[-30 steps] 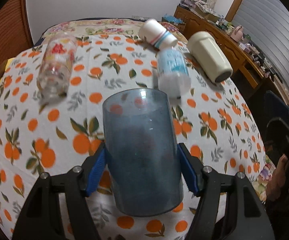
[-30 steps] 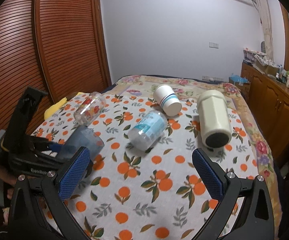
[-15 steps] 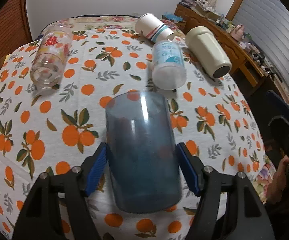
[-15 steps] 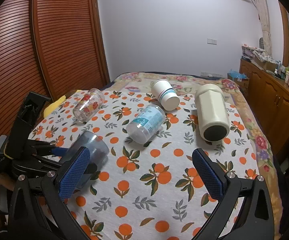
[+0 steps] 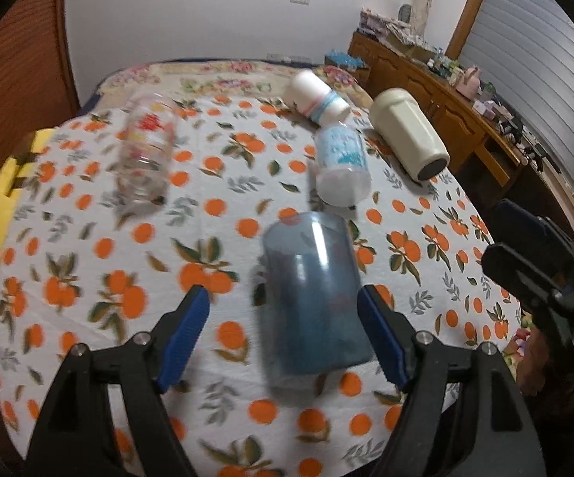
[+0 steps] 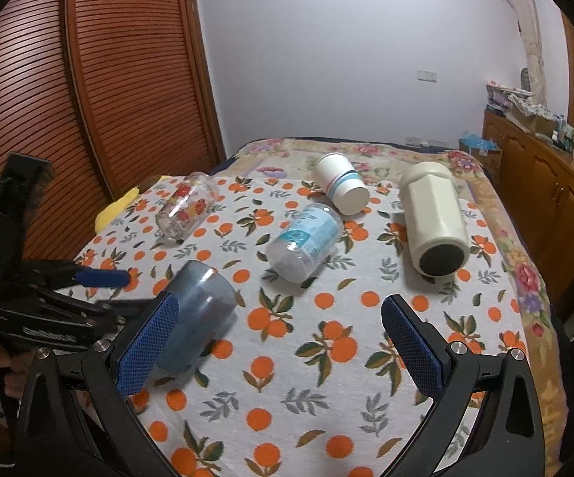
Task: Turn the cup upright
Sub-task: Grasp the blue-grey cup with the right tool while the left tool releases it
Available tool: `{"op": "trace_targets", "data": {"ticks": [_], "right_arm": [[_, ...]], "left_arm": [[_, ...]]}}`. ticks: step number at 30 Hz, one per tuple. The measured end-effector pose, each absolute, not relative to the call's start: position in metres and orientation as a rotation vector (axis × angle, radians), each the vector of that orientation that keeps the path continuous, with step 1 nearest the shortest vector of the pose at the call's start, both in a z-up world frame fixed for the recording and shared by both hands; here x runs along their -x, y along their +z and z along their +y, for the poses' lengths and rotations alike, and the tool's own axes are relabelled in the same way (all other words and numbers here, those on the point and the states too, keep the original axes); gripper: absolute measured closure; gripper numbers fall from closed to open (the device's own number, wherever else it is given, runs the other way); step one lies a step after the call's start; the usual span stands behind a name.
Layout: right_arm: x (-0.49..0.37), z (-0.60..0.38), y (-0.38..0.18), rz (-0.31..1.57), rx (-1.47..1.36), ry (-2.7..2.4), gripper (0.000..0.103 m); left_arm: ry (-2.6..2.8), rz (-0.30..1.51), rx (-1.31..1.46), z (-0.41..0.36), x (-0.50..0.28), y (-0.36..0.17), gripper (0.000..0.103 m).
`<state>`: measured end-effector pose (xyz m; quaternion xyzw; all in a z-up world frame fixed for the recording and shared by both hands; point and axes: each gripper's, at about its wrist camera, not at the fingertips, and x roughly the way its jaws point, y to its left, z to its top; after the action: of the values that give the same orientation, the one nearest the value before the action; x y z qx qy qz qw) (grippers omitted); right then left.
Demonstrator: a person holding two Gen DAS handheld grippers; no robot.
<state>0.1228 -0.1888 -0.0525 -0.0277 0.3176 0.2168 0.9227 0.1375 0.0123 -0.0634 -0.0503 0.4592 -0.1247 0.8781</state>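
A translucent blue-grey cup [image 5: 312, 294] lies on its side on the orange-print tablecloth [image 5: 88, 270]; it also shows in the right wrist view [image 6: 197, 310]. My left gripper [image 5: 287, 338] is open, with the cup lying between its fingers, close to the right finger and apart from the left one. My right gripper [image 6: 279, 342] is open and empty, hovering above the cloth to the right of the cup. The left gripper appears at the left of the right wrist view [image 6: 100, 290].
Several other cups lie on their sides farther back: a clear glass with red print [image 6: 185, 208], a clear cup with blue label [image 6: 304, 242], a white paper cup with stripes [image 6: 340, 189] and a cream tumbler [image 6: 433, 222]. A wooden cabinet [image 6: 557, 190] stands right.
My left gripper has opened and let go of the blue-grey cup, which now lies on the cloth. The left view has lifted and blurred. The right gripper has barely moved.
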Motion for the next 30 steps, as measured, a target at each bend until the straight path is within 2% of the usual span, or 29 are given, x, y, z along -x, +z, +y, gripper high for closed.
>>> {"op": "trace_targets", "data": {"ticks": [5,11,30], "right_arm": [[-0.129,-0.166,-0.052,0.712,0.042,0.486,0.0],[-0.148,-0.137,-0.06,0.892,-0.03,0.539,0.006],[-0.194,-0.096,-0.112,1.212,-0.07,0.519,0.007]], "left_arm": [[-0.208,0.925,0.097,0.044,-0.127,-0.053,0.026],[-0.159,0.912,0.111,0.078,-0.12,-0.054,0.025],[-0.114,0.902,0.088,0.093,-0.102,-0.074,0.025]]}}
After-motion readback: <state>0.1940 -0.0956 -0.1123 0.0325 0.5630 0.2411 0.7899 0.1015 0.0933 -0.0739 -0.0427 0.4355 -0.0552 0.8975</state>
